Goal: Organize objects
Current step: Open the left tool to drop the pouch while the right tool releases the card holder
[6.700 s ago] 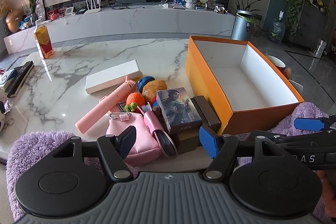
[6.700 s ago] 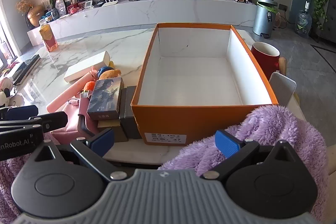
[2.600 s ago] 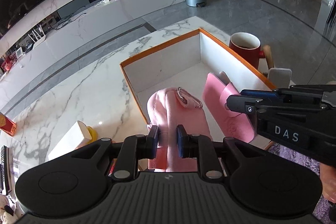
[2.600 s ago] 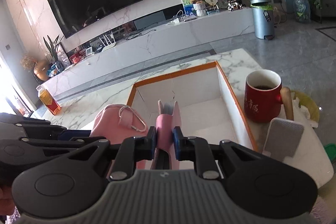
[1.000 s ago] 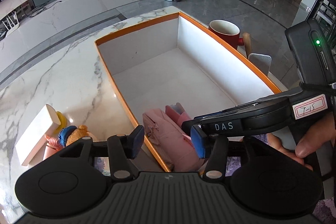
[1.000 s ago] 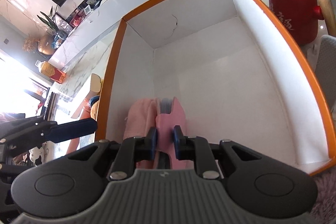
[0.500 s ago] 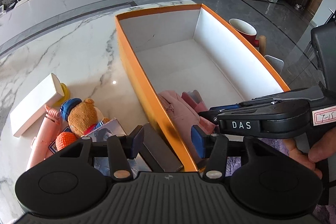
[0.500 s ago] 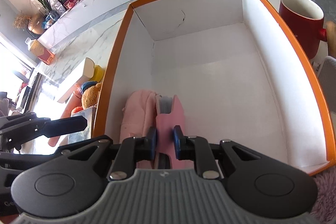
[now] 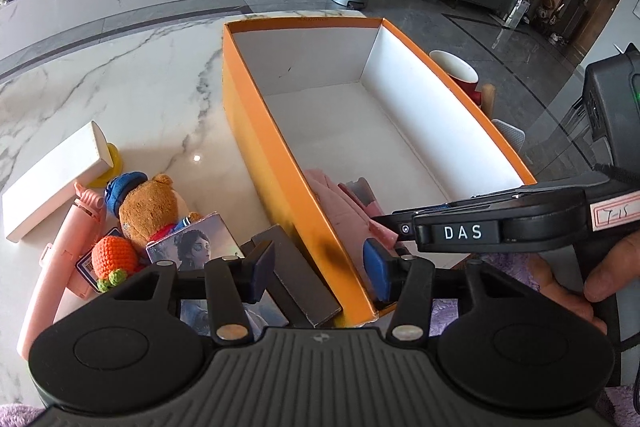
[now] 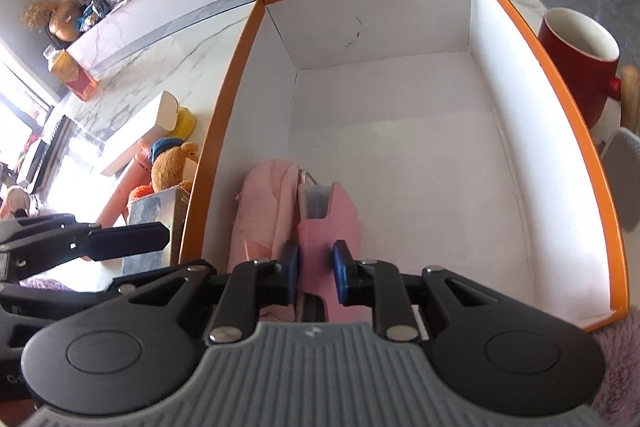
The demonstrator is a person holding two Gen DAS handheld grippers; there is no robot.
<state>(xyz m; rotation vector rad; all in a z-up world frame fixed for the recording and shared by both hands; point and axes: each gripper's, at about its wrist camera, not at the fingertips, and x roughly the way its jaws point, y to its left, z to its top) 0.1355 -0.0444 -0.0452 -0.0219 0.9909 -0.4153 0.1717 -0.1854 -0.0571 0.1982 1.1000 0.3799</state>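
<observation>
Your white marble table (image 9: 160,95) carried the open orange cardboard box (image 9: 256,131); beside it lay a long white box (image 9: 52,183), a brown teddy bear (image 9: 150,207), and a red mug (image 10: 576,59).

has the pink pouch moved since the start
Yes. The pink pouch has gone from the table pile left of the orange box into the box's near left corner.

Since the start: soft pink zip pouch (image 10: 262,203) and flat pink card sleeve (image 10: 334,223) moved from the table pile into the near-left corner of the orange cardboard box (image 9: 280,163). Left gripper (image 9: 318,265) released the pouch, now spread wide, shifted back over the pile outside. Right gripper (image 10: 316,273) jaws just opening around the sleeve; pads look barely clear, hard to tell.
</observation>
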